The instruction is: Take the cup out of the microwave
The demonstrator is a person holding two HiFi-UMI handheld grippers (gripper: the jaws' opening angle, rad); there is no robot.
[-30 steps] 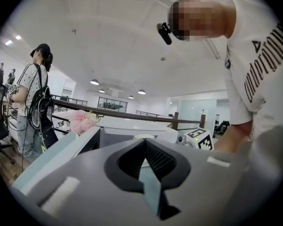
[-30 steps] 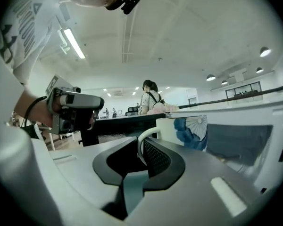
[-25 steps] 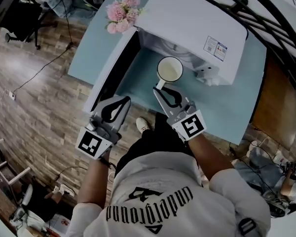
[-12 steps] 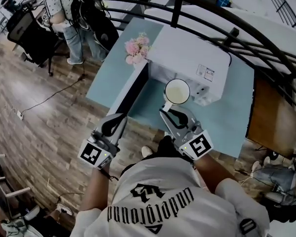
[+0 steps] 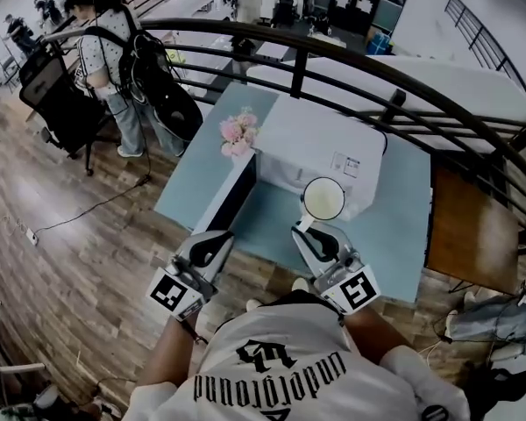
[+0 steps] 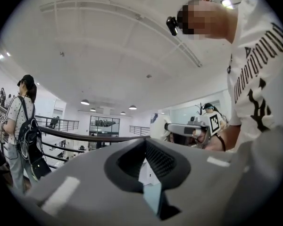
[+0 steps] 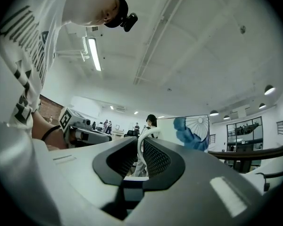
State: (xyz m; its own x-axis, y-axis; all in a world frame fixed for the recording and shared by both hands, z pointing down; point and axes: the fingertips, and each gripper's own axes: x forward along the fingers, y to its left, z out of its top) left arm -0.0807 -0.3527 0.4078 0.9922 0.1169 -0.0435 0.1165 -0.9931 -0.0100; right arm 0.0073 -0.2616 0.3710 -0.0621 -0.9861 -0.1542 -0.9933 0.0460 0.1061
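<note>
Here, the cup's handle [image 7: 140, 147] is pinched between the jaws of the right gripper [image 5: 302, 229]. The white cup [image 5: 323, 198] is held upright outside the cavity, at the front edge of the white microwave [image 5: 320, 143], whose door [image 5: 232, 196] is swung open, above the pale blue table [image 5: 394, 226]. The left gripper [image 5: 217, 237] is pressed together, with nothing in it.

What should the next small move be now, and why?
Probably lower the right gripper to set the white round cup on the light-blue table: its jaws grip the handle, and the cup hangs outside the open white microwave.
</note>
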